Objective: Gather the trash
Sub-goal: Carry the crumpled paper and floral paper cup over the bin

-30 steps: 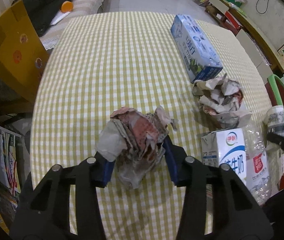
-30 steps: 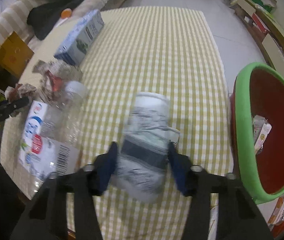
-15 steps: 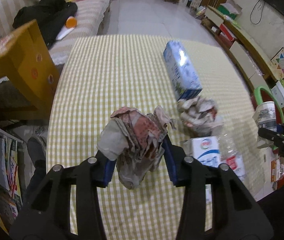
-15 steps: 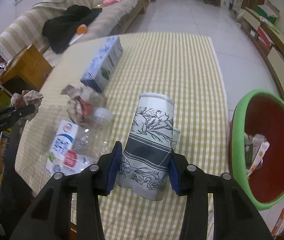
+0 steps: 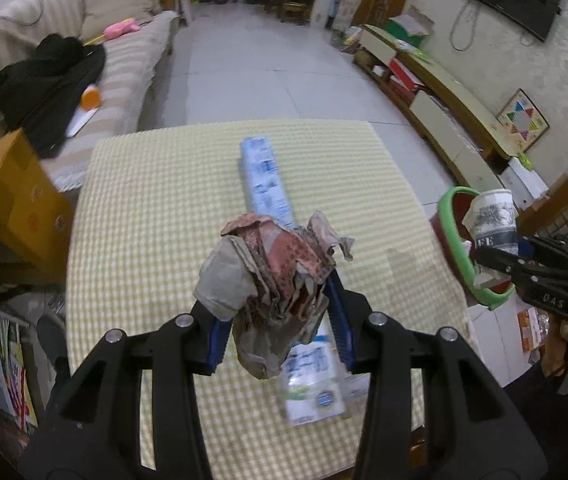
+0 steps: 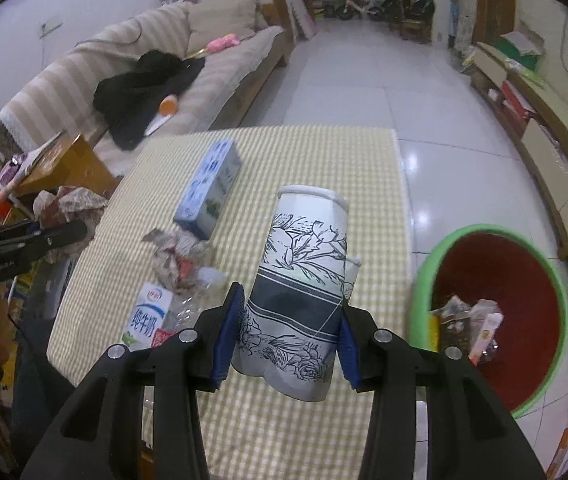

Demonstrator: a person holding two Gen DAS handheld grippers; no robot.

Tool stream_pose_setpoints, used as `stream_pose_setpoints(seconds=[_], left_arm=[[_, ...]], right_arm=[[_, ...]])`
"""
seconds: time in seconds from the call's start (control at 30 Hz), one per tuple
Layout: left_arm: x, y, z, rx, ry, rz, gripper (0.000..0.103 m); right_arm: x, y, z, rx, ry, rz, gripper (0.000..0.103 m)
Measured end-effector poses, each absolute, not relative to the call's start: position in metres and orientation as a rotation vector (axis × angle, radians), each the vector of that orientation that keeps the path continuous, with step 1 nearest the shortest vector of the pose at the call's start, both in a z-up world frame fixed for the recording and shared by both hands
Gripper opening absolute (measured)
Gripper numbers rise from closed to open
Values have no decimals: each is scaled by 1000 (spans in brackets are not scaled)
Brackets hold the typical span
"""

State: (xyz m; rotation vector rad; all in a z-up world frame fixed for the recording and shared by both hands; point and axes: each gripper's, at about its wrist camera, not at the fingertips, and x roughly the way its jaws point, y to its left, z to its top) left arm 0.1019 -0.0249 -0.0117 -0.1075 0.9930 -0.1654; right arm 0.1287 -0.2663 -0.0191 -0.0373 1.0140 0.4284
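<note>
Both grippers (left, right) hold trash above the table.

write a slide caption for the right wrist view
Right claw grips a paper cup above the checked table, beside the green bin.

Both loads have been lifted well clear of the bench: the crumpled paper wad and the paper cup, now brought nearer the green-rimmed bin.
</note>
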Motion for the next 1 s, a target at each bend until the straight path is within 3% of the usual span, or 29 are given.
stream_pose_setpoints(seconds=[0.57, 1.0], left_arm=[[149, -191, 28, -15, 930, -470, 41], [175, -286, 26, -27, 976, -640, 41]], right_arm=[[134, -401, 17, 137, 906, 170, 42], [130, -494, 24, 231, 898, 35, 42]])
